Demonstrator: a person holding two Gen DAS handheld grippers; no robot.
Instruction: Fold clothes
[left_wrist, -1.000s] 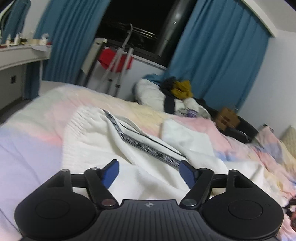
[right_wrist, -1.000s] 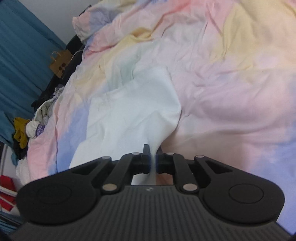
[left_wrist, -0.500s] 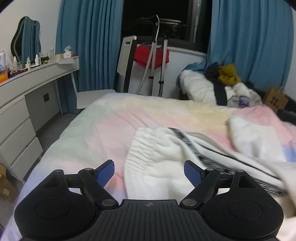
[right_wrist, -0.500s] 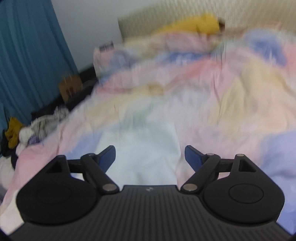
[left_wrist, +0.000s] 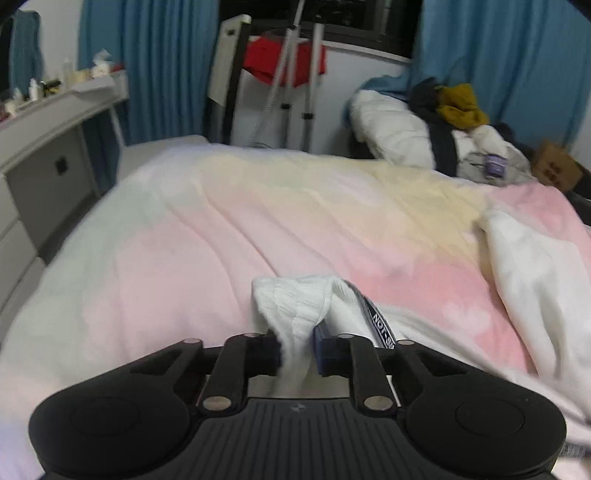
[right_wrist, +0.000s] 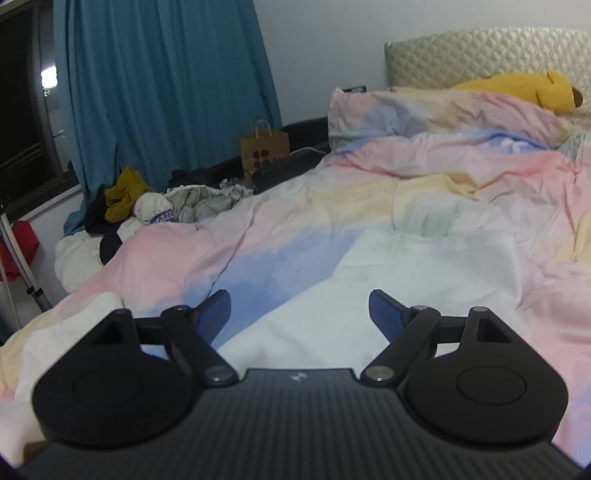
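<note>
A white garment with a ribbed hem (left_wrist: 295, 302) and a black lettered band (left_wrist: 380, 325) lies on the pastel duvet (left_wrist: 258, 221). My left gripper (left_wrist: 297, 350) is shut on the ribbed hem, which bunches up between its blue pads. More of the white cloth (left_wrist: 535, 266) spreads off to the right. In the right wrist view the white garment (right_wrist: 406, 280) lies flat on the duvet (right_wrist: 480, 173), and my right gripper (right_wrist: 300, 310) hovers open above it with nothing between its fingers.
A white dresser (left_wrist: 44, 155) stands left of the bed. A drying rack with red cloth (left_wrist: 288, 62) stands by the window, beside blue curtains (right_wrist: 166, 85). A clothes heap (right_wrist: 177, 206), a paper bag (right_wrist: 264, 147) and a yellow plush toy (right_wrist: 524, 90) lie around.
My left gripper went from open to shut on the ribbed hem. My right gripper let go of the white cloth, opened, and lifted to look across the bed.
</note>
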